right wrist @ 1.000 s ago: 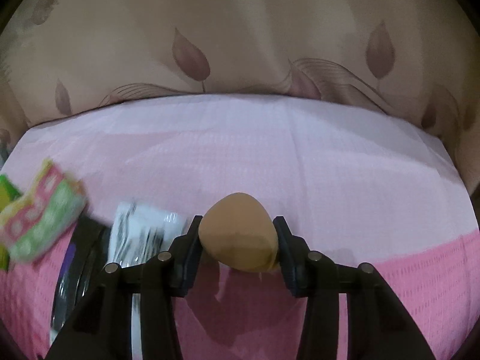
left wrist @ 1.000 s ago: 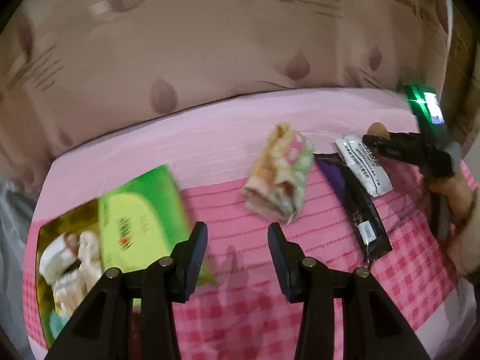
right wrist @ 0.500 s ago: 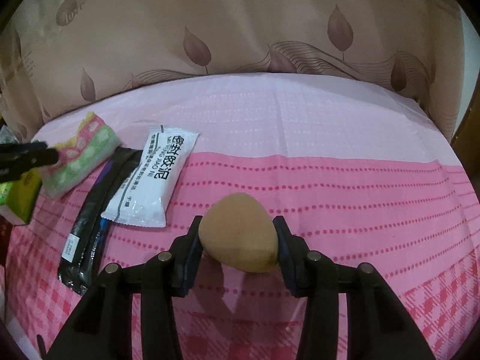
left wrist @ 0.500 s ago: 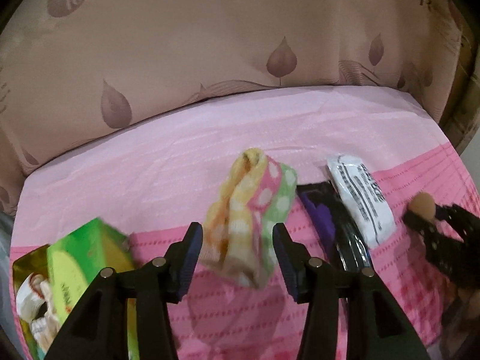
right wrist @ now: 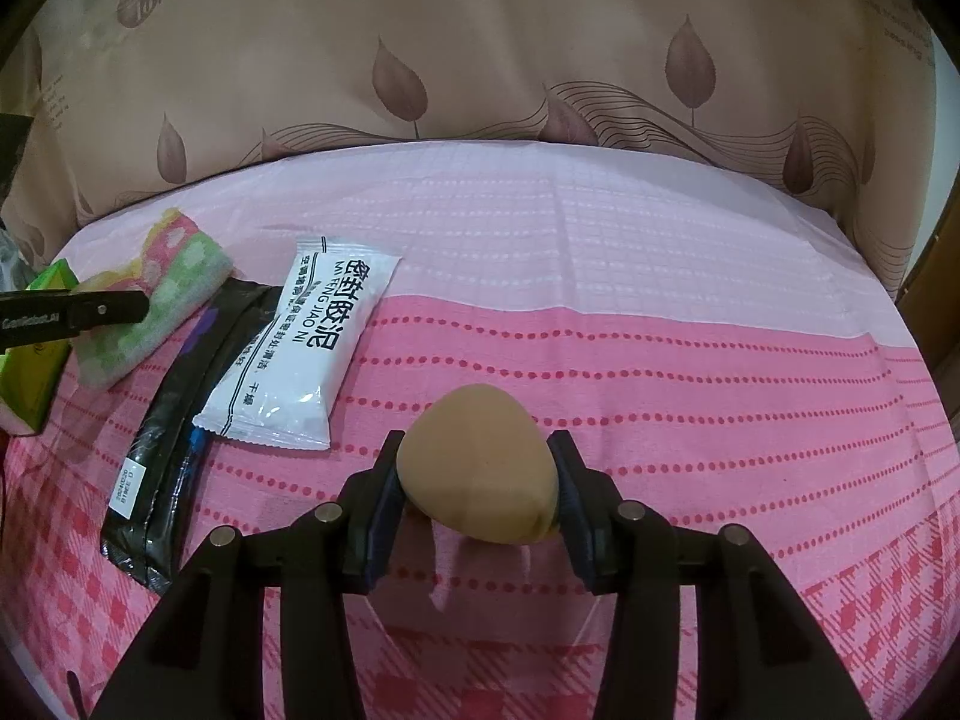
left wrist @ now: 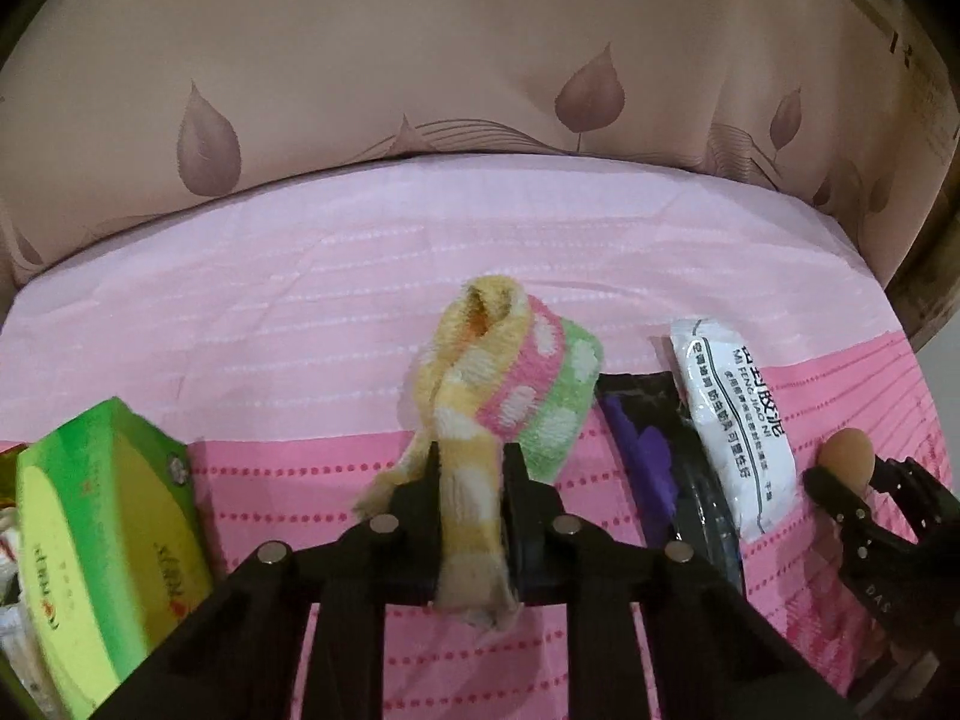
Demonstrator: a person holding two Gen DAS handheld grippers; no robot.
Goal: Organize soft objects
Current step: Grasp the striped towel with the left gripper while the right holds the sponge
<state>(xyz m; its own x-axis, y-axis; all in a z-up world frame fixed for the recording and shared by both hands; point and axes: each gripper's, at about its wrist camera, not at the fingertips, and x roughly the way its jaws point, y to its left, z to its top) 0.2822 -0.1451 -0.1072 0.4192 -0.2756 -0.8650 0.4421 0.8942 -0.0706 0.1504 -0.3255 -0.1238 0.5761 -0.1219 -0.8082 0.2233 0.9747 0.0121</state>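
Observation:
My left gripper (left wrist: 471,468) is shut on the near end of a folded towel (left wrist: 516,384) with yellow, pink and green bands and white dots; the rest of the towel lies on the pink cloth. The towel also shows in the right wrist view (right wrist: 162,294), with the left gripper's finger (right wrist: 90,312) over it. My right gripper (right wrist: 477,468) is shut on a tan egg-shaped sponge (right wrist: 480,468), held just above the cloth. The sponge also shows at the right of the left wrist view (left wrist: 846,459).
A white sachet (right wrist: 300,360) and a black packet (right wrist: 174,420) lie side by side between the grippers. A green box (left wrist: 102,540) stands at the left. A leaf-patterned cushion (right wrist: 480,48) rises behind the pink cloth (right wrist: 660,330).
My left gripper moved forward and shut on the towel's near end. My right gripper, holding the sponge, swung back and lower over the cloth.

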